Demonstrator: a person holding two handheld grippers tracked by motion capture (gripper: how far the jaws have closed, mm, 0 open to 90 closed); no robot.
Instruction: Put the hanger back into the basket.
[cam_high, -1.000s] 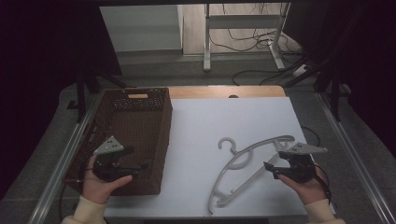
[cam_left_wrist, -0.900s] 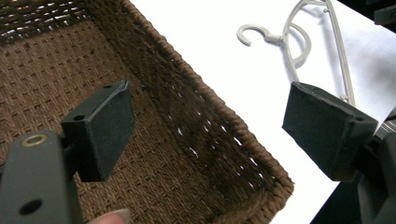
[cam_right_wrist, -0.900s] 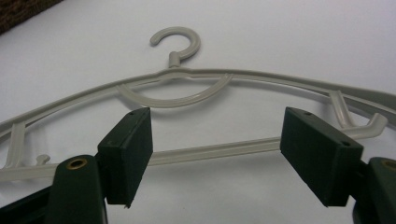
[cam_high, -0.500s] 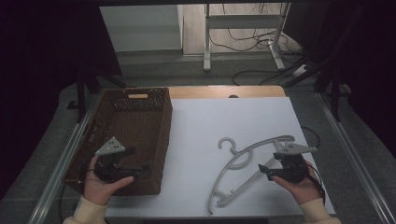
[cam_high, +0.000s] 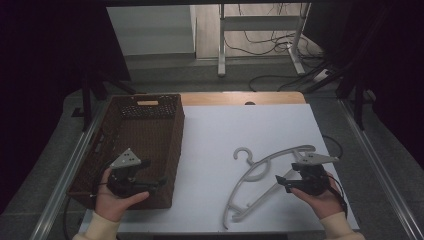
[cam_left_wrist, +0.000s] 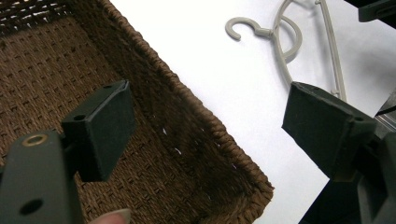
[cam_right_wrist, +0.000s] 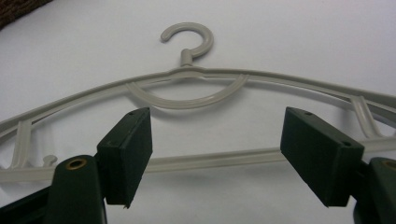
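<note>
A grey plastic hanger (cam_high: 265, 172) lies flat on the white table (cam_high: 240, 125), hook pointing away from me. My right gripper (cam_high: 280, 182) is open at its lower right side. In the right gripper view the hanger (cam_right_wrist: 187, 70) spreads ahead, and its bottom bar runs across the gap of that open gripper (cam_right_wrist: 215, 140). A brown woven basket (cam_high: 177, 145) stands at the left, nothing visible in it. My left gripper (cam_high: 157, 184) hangs open over its near right corner. In the left gripper view the open gripper (cam_left_wrist: 210, 112) straddles the basket's rim (cam_left_wrist: 187, 100), with the hanger (cam_left_wrist: 285, 46) beyond.
The basket has a cut-out handle (cam_high: 147, 103) in its far wall. A wooden strip (cam_high: 240, 98) borders the table's far edge, and metal rails (cam_high: 372, 160) run along both sides. Cables (cam_high: 265, 47) and a stand lie on the floor behind.
My right gripper has slid left, close up to the hanger's lower bar. The left gripper has hardly moved over the basket corner.
</note>
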